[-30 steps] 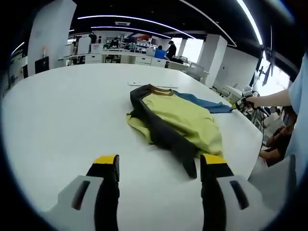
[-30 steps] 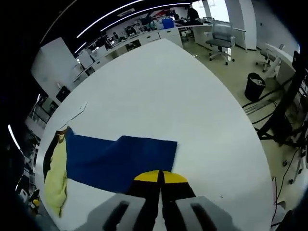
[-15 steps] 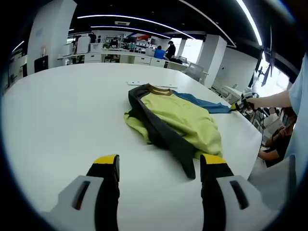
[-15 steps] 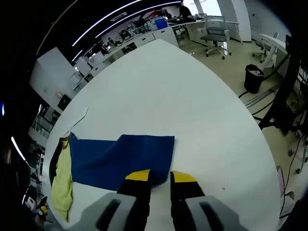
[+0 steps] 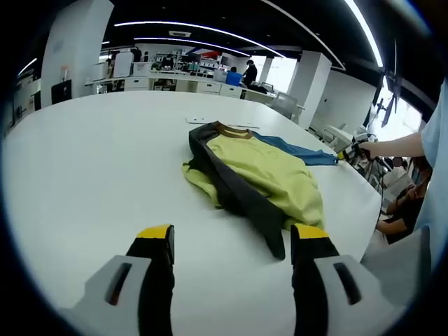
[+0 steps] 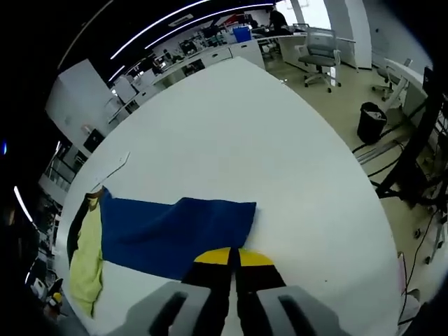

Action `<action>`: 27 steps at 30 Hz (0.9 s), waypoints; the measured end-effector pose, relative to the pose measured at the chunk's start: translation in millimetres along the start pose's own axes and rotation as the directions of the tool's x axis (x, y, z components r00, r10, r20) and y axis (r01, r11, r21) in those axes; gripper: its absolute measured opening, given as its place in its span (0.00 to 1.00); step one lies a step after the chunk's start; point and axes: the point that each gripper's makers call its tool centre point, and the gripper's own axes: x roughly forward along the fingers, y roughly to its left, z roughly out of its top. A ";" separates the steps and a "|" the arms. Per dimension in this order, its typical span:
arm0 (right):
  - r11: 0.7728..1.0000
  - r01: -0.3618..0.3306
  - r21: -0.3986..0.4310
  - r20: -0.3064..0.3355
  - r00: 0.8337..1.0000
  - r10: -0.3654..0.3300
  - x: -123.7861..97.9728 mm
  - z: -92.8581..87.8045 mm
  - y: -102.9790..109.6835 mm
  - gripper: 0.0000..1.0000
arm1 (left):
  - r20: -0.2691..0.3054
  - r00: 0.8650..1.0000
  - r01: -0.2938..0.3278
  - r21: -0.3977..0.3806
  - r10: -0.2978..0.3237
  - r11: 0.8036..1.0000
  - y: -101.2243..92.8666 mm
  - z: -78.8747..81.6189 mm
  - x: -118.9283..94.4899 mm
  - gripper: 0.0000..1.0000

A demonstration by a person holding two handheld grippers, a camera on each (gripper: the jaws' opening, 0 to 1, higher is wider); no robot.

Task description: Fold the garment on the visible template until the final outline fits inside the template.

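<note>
Two tongs, one garment. Right tongs (image 6: 234,257) are clenched, yellow tips pressed together at the near edge of the blue panel (image 6: 175,234); likely pinching that hem, though the cloth between the tips can't be made out. Left tongs (image 5: 233,241) are released, jaws wide apart, hovering over bare white desk (image 5: 91,161) just short of the jersey (image 5: 255,171), touching nothing.

Jersey sits toward the middle-right of the round desk in the left gripper view: yellow-green body bunched, a dark sleeve or side band (image 5: 234,192) trailing toward the camera, brown collar (image 5: 227,129) at the far end. The blue part stretches flat off to the right toward the right tongs (image 5: 348,152), seen there in a person's hand.

Why held so, as a judgement: right tongs keep the blue side pulled out and taut to flatten it, while the left waits open to take the dark near edge for the fold.

Long axis runs from collar at the far end to the dark tail near the left tongs; collar points away from the left camera. Blue panel runs crosswise to that.

A thin white strip (image 5: 210,122) lies on the desk beyond the collar. No template outline can be made out.
</note>
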 end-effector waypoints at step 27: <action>0.999 0.052 -0.001 -0.081 0.995 -0.052 -14.1 -41.5 -18.2 0.00 | 0.000 1.000 0.013 -0.008 -0.013 1.000 -3.9 -4.0 0.9 0.64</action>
